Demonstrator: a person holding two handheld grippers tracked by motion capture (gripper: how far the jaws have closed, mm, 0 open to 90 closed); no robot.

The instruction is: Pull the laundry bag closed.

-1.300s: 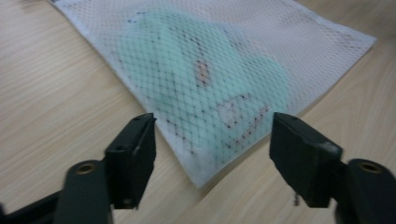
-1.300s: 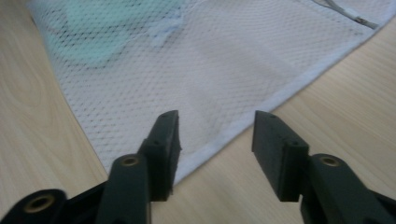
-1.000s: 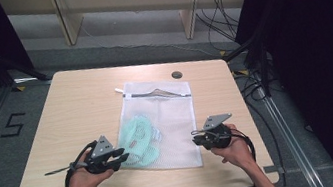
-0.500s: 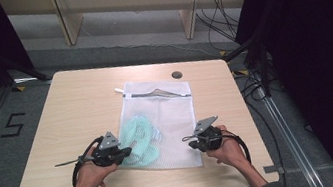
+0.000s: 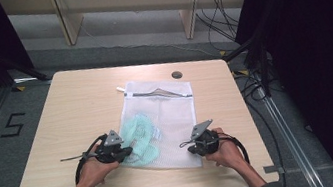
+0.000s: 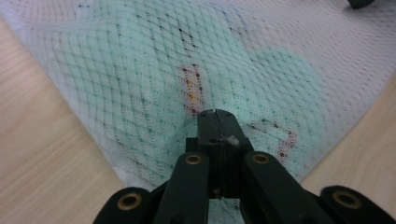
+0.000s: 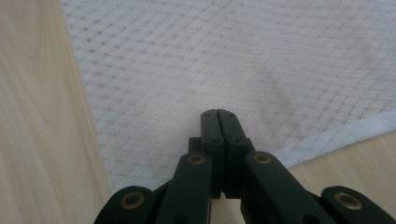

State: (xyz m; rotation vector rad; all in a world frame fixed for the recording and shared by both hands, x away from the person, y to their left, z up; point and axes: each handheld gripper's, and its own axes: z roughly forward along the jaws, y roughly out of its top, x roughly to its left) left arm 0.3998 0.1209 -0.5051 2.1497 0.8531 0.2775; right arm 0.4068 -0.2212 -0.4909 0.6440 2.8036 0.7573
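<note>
A white mesh laundry bag (image 5: pixel 170 110) lies flat on the wooden table (image 5: pixel 80 102), its zipped end far from me. A mint green garment (image 5: pixel 136 132) shows through the mesh (image 6: pixel 116 70) in the bag's near left part. My left gripper (image 5: pixel 127 153) rests on the bag's near left corner. Its jaws (image 6: pixel 217 113) are shut, with the mesh puckered at the tips and a white shred caught between them. My right gripper (image 5: pixel 188 146) sits at the near right corner. Its jaws (image 7: pixel 218 113) are pressed together low on the white mesh (image 7: pixel 233 56), beside the bag's hem.
A small dark round disc (image 5: pixel 177 74) lies near the table's far edge, behind the bag. Bare wood (image 5: pixel 74 128) runs along the bag's left side, and a narrower strip (image 5: pixel 221 100) along its right. Cables (image 5: pixel 221 4) trail on the floor beyond the table.
Both hands have come down and inward onto the bag's near corners. Both pairs of jaws have closed there, the left one over the green garment's edge.
</note>
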